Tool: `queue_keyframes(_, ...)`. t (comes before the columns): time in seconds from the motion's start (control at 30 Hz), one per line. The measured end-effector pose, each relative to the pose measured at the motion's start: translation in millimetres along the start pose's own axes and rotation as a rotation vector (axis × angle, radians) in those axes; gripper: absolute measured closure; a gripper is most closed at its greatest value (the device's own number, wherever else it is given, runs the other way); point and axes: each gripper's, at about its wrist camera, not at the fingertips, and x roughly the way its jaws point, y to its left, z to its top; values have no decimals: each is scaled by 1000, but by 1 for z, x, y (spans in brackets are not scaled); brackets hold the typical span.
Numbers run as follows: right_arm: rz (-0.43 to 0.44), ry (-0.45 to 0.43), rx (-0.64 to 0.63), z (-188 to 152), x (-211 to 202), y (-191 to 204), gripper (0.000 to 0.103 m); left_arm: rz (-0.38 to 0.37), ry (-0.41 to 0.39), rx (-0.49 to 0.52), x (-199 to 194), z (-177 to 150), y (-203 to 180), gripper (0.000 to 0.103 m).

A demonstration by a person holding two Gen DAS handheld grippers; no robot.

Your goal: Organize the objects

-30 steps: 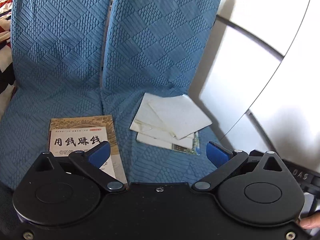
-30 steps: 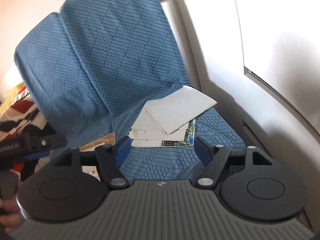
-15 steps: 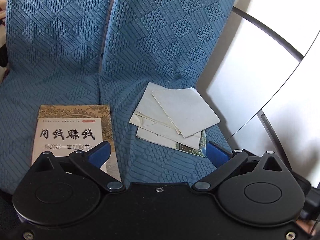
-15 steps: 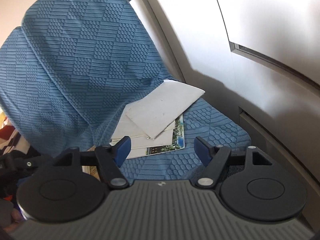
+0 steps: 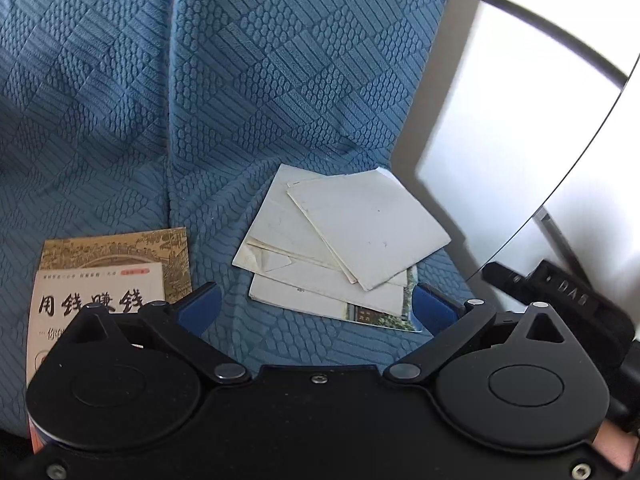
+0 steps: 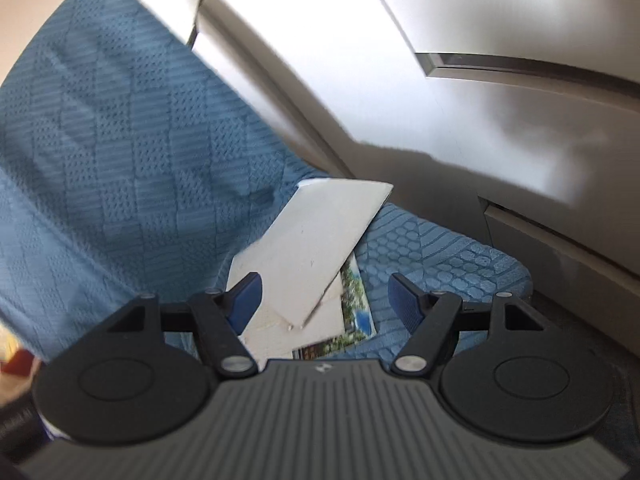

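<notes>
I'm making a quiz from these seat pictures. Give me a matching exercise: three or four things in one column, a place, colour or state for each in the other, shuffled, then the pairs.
Things:
1. book
2. top card
3. photo
4. left gripper

Descriptions:
A. open, holding nothing
B. lowest in the pile, colour print peeking out
C. alone on the left seat, yellowish cover
D. plain white, lying askew on the pile

Pairs: 1-C, 2-D, 3-B, 4-A

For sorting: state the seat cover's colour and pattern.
Blue seat cover, quilted geometric patches; clearest in left wrist view.
</notes>
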Motion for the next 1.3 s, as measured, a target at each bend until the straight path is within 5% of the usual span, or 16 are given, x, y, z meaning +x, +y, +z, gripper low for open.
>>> queue_keyframes(0.17, 22, 15, 136, 5, 15, -21, 29, 1, 38, 59, 30, 1, -19, 2)
queue_keyframes(0.43, 126, 88, 106, 16, 51, -13, 30, -8, 61, 110, 72, 7, -41, 12)
queue_keyframes(0.53, 145, 98, 116, 18, 68, -14, 35, -8, 77, 108, 86, 10, -44, 20)
queue_keyframes(0.7, 114, 183, 154, 24, 110, -25, 63, -35, 120, 88, 109, 15, -44, 33)
queue_keyframes(0.77, 112, 206, 167, 29, 124, -30, 66, -76, 141, 52, 119, 17, -42, 38)
queue_keyframes(1.0, 95, 241, 247, 36, 149, -44, 67, -136, 139, 29, 139, 27, -50, 62)
queue_keyframes(1.3, 92, 234, 310, 36, 149, -47, 69, -119, 198, 87, 179, 29, -55, 66)
